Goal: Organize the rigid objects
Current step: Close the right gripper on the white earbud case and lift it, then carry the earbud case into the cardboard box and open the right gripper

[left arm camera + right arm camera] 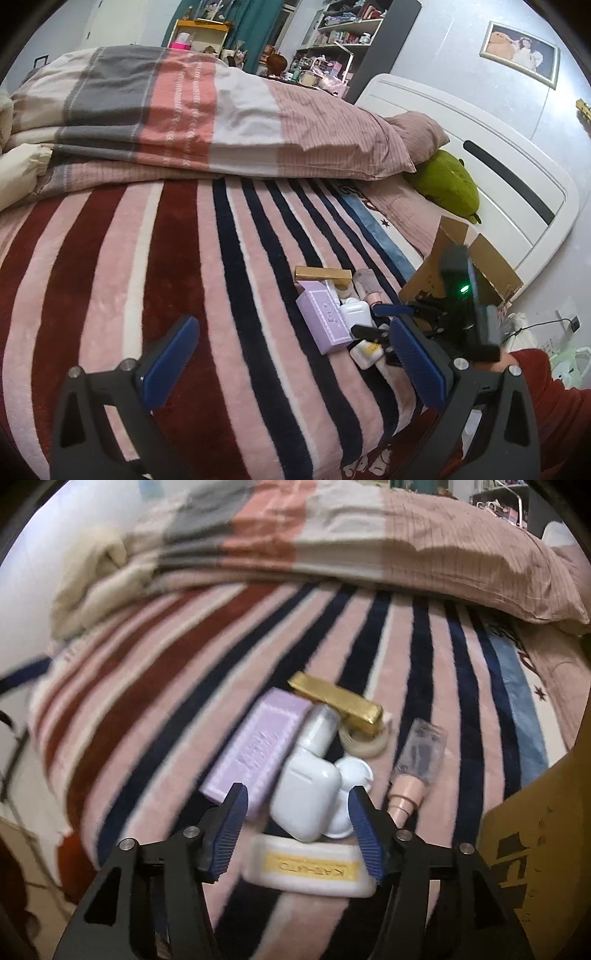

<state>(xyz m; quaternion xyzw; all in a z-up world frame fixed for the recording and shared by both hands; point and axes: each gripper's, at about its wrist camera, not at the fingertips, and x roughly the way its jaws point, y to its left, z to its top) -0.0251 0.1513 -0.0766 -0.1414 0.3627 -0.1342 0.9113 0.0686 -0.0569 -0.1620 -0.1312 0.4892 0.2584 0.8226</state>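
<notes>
The right claw (297, 808) stands spread and empty above a white case (306, 801), which lies in a pile on the striped blanket (147, 686) beside the cardboard box (535, 830). Advise lowering squarely, pads on the case's flat sides, clear of the purple box (258, 746). The left claw (291, 354) hangs spread, empty.

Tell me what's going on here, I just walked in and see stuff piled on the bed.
A person is sorting small items on a striped blanket with two handheld grippers. The right gripper is open above a white case, gripping nothing. Around it lie a purple box, a gold box and a white labelled box. The left gripper is open and empty. A cardboard box stands nearby.
</notes>
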